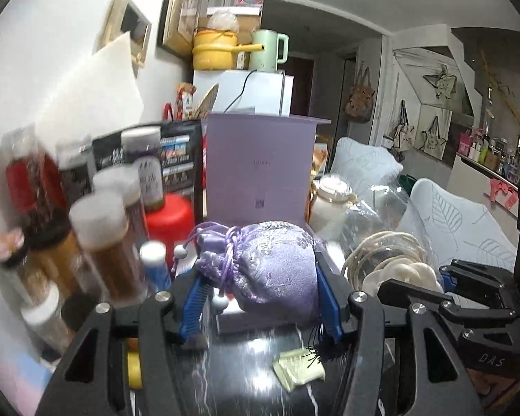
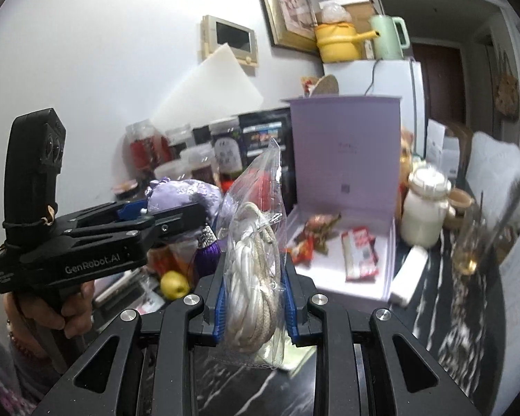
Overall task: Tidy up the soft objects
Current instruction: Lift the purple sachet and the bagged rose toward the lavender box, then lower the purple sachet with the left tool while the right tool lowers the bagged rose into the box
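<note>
Clamping a lilac drawstring pouch (image 1: pixel 277 270) between its blue pads, the left tool (image 1: pixel 260 298) holds it clear above the dark marbled table (image 1: pixel 246 374), the pouch's dark tassel (image 1: pixel 324 348) dangling beneath. Ahead of this tool stands an open lilac box (image 1: pixel 260 163), with blurred spice jars (image 1: pixel 100 228) to its left. The right tool (image 2: pixel 253 308) is closed tight on a clear bag of coiled white rope (image 2: pixel 254 277), the bag standing upright between its pads. Ahead and right of that tool, snack packets (image 2: pixel 358 254) lie in the tray of the lilac box (image 2: pixel 346 152). To its left, a hand (image 2: pixel 48 312) grips the other tool's handle.
</note>
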### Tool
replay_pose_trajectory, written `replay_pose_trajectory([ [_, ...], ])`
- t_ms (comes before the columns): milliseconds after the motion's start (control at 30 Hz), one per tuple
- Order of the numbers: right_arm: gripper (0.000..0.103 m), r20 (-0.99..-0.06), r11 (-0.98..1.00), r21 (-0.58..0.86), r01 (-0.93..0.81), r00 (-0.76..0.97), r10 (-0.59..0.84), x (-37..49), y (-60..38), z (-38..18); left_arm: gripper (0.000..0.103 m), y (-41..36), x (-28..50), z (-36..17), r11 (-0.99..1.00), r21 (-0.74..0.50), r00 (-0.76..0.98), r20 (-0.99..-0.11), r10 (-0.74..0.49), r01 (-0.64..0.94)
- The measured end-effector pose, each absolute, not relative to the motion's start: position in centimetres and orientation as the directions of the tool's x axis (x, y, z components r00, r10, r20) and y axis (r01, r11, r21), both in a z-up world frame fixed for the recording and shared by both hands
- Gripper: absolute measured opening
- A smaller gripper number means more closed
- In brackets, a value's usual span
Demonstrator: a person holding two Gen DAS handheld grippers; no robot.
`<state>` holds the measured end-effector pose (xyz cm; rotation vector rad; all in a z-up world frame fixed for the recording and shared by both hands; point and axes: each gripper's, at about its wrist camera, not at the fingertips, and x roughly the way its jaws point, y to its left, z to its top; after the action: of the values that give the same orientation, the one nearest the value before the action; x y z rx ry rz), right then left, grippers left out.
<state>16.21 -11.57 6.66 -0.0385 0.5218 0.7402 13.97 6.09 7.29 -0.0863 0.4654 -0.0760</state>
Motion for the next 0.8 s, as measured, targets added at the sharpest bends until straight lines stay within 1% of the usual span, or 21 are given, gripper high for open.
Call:
replay_pose_trajectory([
  [267,0.026,-0.418,0.747,0.089,-0.659,0.656,0.628,19.8,-11.7,9.5,0.056,5.4,18.2,10.3,0.996,-0.052,0.921,-0.381,-0.087,0.073],
  [467,0.026,-0.392,0.753,0.061,-0.655,0.678,0.622,23.1,-11.6,10.8,0.056,5.2,22.1,11.6,0.996,-0.032,0.931,-0.354,-0.084,0.078],
  [800,0.026,-0.358,0.753,0.044,-0.656,0.694,0.625,29.4,-11.3,11.1,0.056,5.1,28.5,10.8,0.999,-0.018,0.931,-0.36,-0.054,0.051],
])
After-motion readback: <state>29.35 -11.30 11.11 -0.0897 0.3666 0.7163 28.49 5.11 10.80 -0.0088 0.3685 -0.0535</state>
